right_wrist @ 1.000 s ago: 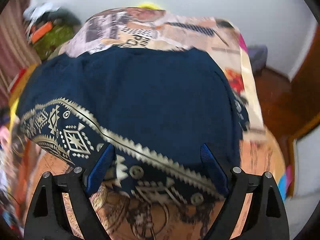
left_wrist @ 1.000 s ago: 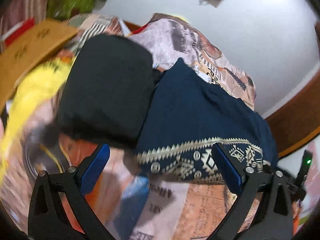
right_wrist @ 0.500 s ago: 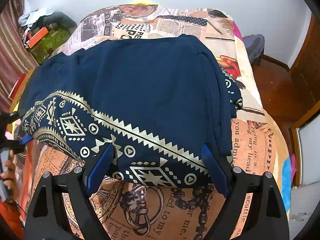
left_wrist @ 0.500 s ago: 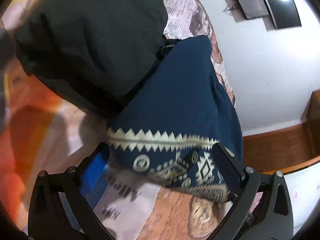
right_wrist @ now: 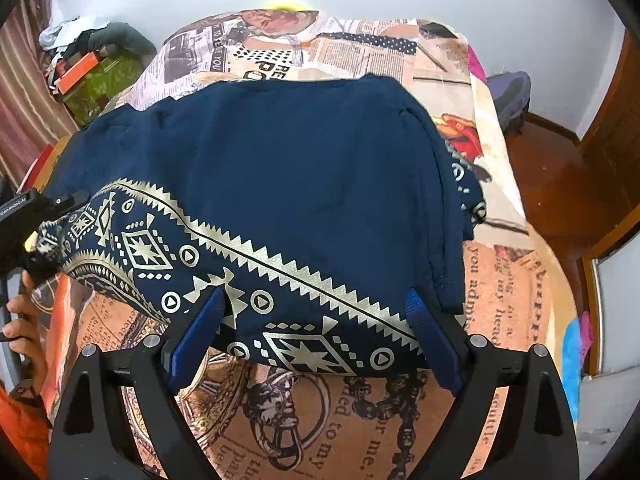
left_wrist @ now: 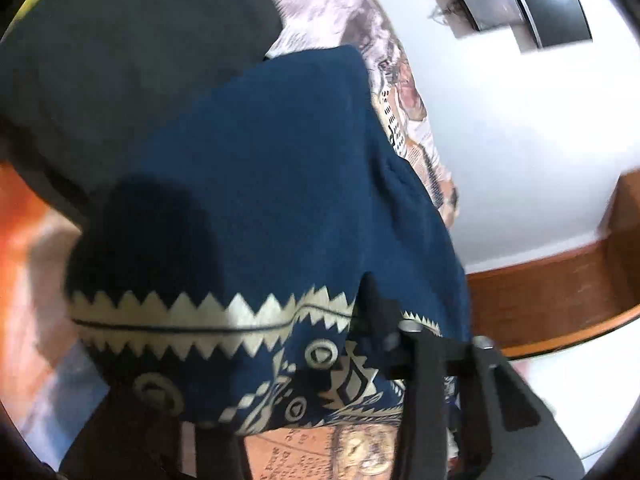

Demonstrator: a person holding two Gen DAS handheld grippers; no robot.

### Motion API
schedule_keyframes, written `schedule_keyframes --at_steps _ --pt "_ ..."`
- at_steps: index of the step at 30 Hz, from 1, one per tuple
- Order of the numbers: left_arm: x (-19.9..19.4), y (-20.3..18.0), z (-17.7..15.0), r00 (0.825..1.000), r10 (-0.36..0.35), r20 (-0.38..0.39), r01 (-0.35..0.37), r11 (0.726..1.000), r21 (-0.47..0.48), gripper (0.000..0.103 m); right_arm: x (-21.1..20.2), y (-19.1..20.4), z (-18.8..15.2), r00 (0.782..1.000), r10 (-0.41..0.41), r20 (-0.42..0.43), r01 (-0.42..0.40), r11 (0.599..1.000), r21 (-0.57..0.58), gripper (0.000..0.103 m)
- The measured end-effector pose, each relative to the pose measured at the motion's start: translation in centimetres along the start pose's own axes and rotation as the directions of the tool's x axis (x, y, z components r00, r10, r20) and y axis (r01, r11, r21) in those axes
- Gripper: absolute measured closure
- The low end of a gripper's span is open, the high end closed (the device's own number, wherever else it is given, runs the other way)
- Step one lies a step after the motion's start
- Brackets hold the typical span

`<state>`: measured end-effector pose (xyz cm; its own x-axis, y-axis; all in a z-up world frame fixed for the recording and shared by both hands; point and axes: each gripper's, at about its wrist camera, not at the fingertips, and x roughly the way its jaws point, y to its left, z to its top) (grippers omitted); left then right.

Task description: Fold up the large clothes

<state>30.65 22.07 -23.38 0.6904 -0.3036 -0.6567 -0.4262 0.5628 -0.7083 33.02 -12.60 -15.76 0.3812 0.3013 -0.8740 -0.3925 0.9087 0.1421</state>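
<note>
The navy garment (right_wrist: 304, 184) is lying mid-frame on the printed bedspread (right_wrist: 520, 288). The right gripper (right_wrist: 316, 336) is hovering spread over its patterned hem; the left gripper (right_wrist: 36, 216) (grip indiscernible) is meeting the lower-left corner. Pinching both corners evenly seems wise.

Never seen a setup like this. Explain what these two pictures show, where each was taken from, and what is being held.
No robot here: a person carries a hand-held gripper in each hand, each with a camera looking along its two fingers.

The right camera looks down on a bed covered by a newspaper-print bedsheet. On it lies a dark blue garment with a cream patterned border. The right hand-held gripper is open, its blue-padded fingers straddling the near hem, gripping nothing. At the far left the other tool sits at the garment's corner.

The left camera is very close and blurry. The left hand-held gripper has the garment's patterned edge draped over it; whether it is clamped is unclear. A black garment lies beside the blue one.
</note>
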Motion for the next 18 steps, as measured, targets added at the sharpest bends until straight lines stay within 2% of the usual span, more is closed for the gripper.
schedule_keyframes --at_steps 5,9,13,16,18 --pt "-2.9 -3.9 -0.1 0.994 0.061 0.093 -0.073 0.989 0.13 0.094 -2.0 1.0 1.3 0.999 -0.001 0.047 0.002 1.0 -0.018 0.013" --pt "-6.8 -7.5 -0.6 0.98 0.048 0.192 -0.098 0.961 0.258 0.096 -3.7 2.7 3.2 0.994 0.017 0.107 -0.014 0.999 -0.037 0.013" --pt "-10.2 -10.4 -1.5 0.951 0.058 0.303 -0.177 0.907 0.382 0.097 -4.3 5.3 5.2 0.988 0.075 0.138 -0.068 0.996 -0.051 0.013" --pt "-12.0 -11.8 -2.6 0.92 0.08 0.384 -0.259 0.859 0.441 0.098 -3.6 7.6 5.8 0.981 0.151 0.123 -0.144 0.987 -0.066 0.013" --pt "-12.8 -12.4 -3.6 0.892 0.107 0.439 -0.331 0.816 0.474 0.098 -2.4 9.3 5.7 0.975 0.201 0.094 -0.194 0.978 -0.082 0.013"
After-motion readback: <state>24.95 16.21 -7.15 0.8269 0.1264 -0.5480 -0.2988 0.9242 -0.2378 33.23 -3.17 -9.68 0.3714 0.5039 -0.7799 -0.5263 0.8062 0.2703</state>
